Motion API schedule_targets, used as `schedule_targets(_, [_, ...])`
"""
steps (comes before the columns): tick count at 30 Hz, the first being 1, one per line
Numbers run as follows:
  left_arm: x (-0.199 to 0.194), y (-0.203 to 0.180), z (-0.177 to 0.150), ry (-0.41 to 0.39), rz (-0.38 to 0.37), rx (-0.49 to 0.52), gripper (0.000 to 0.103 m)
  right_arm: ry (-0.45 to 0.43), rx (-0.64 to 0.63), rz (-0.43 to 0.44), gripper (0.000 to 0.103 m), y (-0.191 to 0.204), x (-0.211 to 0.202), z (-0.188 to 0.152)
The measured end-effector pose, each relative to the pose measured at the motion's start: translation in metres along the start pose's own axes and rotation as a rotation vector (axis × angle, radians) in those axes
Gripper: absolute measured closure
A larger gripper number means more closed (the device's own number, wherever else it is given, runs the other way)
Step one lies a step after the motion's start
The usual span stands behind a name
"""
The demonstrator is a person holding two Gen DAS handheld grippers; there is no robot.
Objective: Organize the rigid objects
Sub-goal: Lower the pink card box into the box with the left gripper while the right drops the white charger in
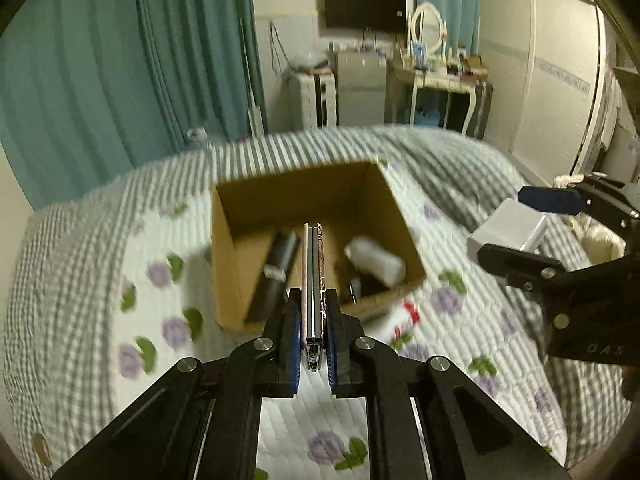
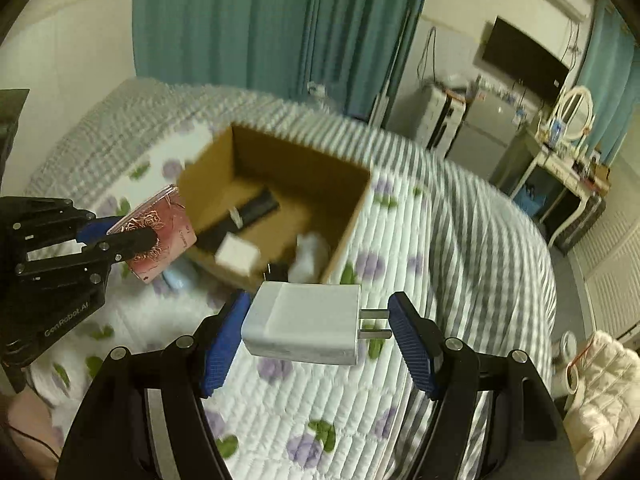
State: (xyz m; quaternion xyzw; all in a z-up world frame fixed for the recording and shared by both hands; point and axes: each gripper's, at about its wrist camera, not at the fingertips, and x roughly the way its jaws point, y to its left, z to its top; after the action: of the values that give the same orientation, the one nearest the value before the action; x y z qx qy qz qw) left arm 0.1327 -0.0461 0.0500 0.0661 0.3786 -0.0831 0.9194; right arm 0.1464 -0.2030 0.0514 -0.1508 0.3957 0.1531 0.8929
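Observation:
My left gripper is shut on a flat pink case with a rose pattern, held edge-on over the near rim of an open cardboard box. The case and left gripper also show in the right wrist view, left of the box. My right gripper is shut on a white wall charger, prongs against the right pad, above the bed in front of the box. It shows in the left wrist view with the charger. The box holds a black tube and a white bottle.
The box sits on a bed with a quilt of grey stripes and purple flowers. A red and white item lies on the quilt by the box's near corner. Teal curtains, a TV and a dressing table stand behind.

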Motion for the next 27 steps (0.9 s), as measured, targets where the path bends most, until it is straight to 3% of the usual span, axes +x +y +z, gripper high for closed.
schedule_targets(6, [0.012, 0.014, 0.038, -0.059, 0.023, -0.005, 0.093, -0.094, 0.031, 0.013, 0.032, 0.004, -0.008, 0.044])
schedule_targets(12, [0.069, 0.029, 0.049, 0.001, 0.02, -0.039, 0.093, -0.116, 0.06, 0.01, 0.032, -0.001, 0.024, 0.07])
schedule_targets(20, [0.138, 0.027, 0.023, 0.107, 0.002, -0.059, 0.093, -0.045, 0.112, 0.033, 0.032, -0.017, 0.093, 0.063])
schedule_targets(27, [0.138, 0.028, 0.025, 0.052, 0.015, -0.048, 0.092, -0.025, 0.119, 0.043, 0.032, -0.022, 0.125, 0.054])
